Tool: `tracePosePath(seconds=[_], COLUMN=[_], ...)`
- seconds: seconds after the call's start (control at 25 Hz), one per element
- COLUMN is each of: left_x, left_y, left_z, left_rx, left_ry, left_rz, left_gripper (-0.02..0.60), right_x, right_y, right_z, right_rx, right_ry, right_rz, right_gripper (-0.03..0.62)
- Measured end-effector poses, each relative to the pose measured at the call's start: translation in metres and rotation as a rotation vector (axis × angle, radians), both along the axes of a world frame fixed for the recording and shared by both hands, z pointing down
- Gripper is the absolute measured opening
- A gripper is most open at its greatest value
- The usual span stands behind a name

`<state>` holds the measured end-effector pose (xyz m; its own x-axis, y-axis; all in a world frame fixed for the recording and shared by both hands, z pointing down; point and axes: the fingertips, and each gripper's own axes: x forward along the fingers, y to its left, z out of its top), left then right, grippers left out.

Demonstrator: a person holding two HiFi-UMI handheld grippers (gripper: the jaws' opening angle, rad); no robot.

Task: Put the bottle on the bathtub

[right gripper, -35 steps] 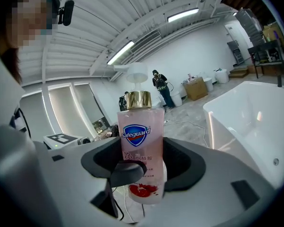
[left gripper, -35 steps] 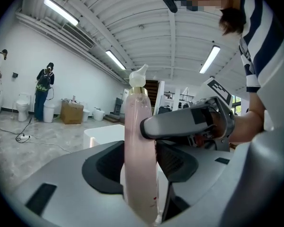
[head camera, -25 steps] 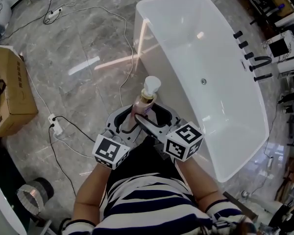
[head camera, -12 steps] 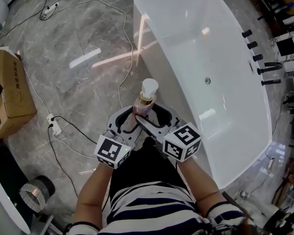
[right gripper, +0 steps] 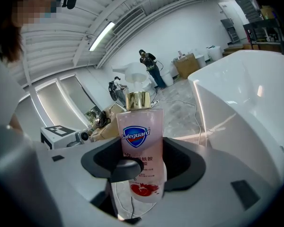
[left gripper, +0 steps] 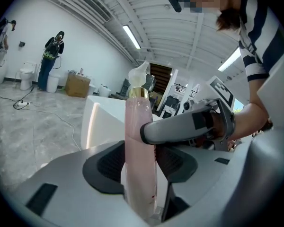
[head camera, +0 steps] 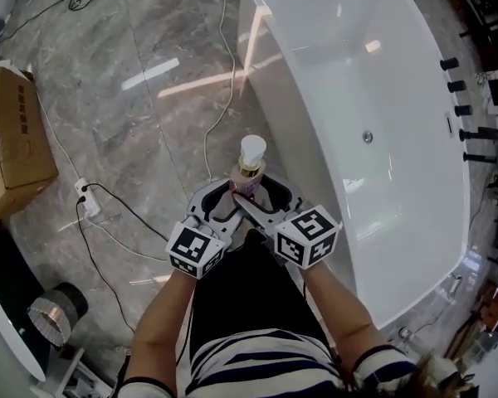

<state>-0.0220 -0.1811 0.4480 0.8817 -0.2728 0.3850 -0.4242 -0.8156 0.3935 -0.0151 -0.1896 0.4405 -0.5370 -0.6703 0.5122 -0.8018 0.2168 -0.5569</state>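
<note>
A pale pink soap bottle (head camera: 250, 171) with a gold collar and white pump stands upright between both grippers, over the marble floor just left of the white bathtub (head camera: 270, 98). My left gripper (head camera: 225, 203) is shut on the bottle's lower body from the left. From the right, my right gripper (head camera: 261, 201) is shut on the same bottle. The left gripper view shows the bottle (left gripper: 139, 145) edge-on, with a finger of the right gripper across it. Its blue-badged label faces the right gripper view, bottle (right gripper: 142, 141) in the middle, tub (right gripper: 246, 93) to the right.
A cardboard box (head camera: 12, 139) sits at the left. Cables and a power strip (head camera: 85, 197) lie on the floor. A round roll (head camera: 54, 315) is at the lower left. Black taps (head camera: 471, 131) line the tub's far side. A person (left gripper: 52, 56) stands far off.
The tub and floor have slid right and down in the head view. Both grippers keep the same hold on the bottle, which sits slightly lower in the picture.
</note>
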Motion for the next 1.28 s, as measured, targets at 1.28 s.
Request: tracePosePath(seconds=[1.28], left_x=[0.009], left_y=[-0.032], left_z=[0.322], left_rx=[-0.169], left_ry=[-0.165], left_rz=[0.068], left_gripper=[0.209], right_x=[0.011], right_y=[-0.035], right_z=[0.319], right_rx=[-0.151], right_ry=[0.053], right_rz=[0.022], right_gripper=[0.287])
